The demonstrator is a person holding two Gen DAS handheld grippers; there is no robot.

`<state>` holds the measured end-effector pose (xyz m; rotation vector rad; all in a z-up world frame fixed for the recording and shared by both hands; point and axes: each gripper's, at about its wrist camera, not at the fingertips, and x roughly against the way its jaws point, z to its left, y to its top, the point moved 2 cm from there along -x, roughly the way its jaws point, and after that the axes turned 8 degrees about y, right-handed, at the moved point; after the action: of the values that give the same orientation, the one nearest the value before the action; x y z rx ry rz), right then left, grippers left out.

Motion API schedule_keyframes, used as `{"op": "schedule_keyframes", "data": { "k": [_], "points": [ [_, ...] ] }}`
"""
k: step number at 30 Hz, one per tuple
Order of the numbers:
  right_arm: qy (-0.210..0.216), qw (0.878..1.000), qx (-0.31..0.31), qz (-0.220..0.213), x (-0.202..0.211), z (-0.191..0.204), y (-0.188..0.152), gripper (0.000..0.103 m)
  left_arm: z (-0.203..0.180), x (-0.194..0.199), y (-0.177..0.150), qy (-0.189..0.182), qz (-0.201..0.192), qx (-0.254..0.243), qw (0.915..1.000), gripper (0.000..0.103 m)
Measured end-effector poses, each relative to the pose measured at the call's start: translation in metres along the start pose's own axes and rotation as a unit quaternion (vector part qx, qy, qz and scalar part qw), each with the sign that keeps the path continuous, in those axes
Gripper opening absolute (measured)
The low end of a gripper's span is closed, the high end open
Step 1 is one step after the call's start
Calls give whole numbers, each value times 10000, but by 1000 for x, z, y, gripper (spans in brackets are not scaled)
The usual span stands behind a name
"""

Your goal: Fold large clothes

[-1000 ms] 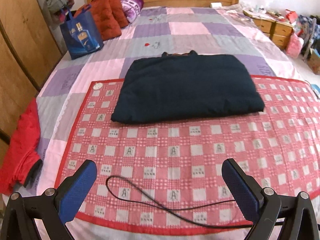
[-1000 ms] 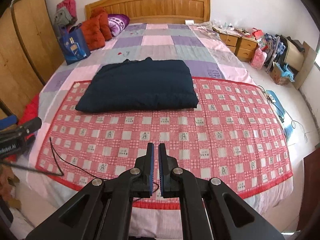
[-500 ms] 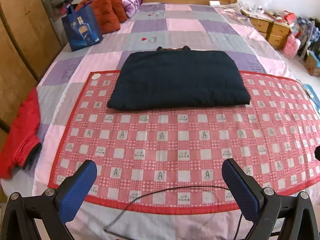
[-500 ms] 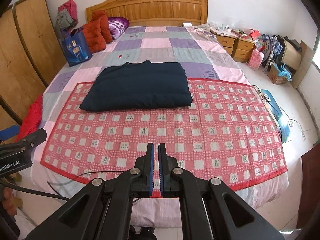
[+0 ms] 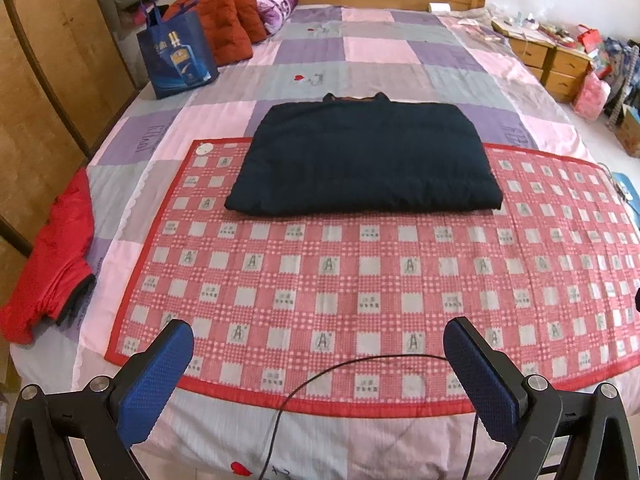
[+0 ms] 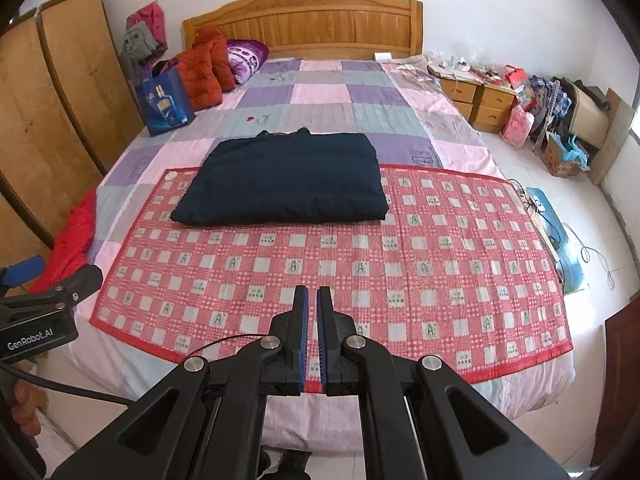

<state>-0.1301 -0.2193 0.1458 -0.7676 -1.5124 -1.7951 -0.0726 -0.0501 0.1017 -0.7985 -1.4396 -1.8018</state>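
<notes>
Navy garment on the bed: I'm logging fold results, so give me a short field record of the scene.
garment: navy jacket, folded into a flat rectangle, collar toward the headboard
resting on: red checked mat, far edge overhanging onto the quilt
left gripper: open, empty
right gripper: shut, empty
contact: neither gripper touches the jacket

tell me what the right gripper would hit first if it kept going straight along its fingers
Most likely the red checked mat on the bed, near its front edge. The right gripper is shut on nothing, aimed downward at bare mat, well short of the folded dark jacket. Depth is hard to judge, so this is approximate.
</notes>
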Motion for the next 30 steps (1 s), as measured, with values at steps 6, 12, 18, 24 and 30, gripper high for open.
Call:
{"op": "schedule_keyframes", "data": {
  "k": [6, 12, 18, 24, 30],
  "points": [
    [30, 10000, 51, -24, 3, -2, 4, 5, -3, 7, 5, 45, 4, 76, 10000, 103],
    [38, 10000, 70, 22, 2, 0, 7, 5, -4, 4, 8, 39, 96, 88, 9999, 103],
    [16, 9999, 103, 122, -6, -5, 10, 5, -13, -7, 14, 22, 181, 62, 9998, 103],
    [-36, 9998, 85, 154, -14, -9, 17, 5, -26, -19, 24, -28, 211, -15, 9998, 103],
    [-53, 9998, 69, 171, -19, -13, 21, 5, -35, -33, 36, -94, 251, -107, 9996, 103]
  ]
}}
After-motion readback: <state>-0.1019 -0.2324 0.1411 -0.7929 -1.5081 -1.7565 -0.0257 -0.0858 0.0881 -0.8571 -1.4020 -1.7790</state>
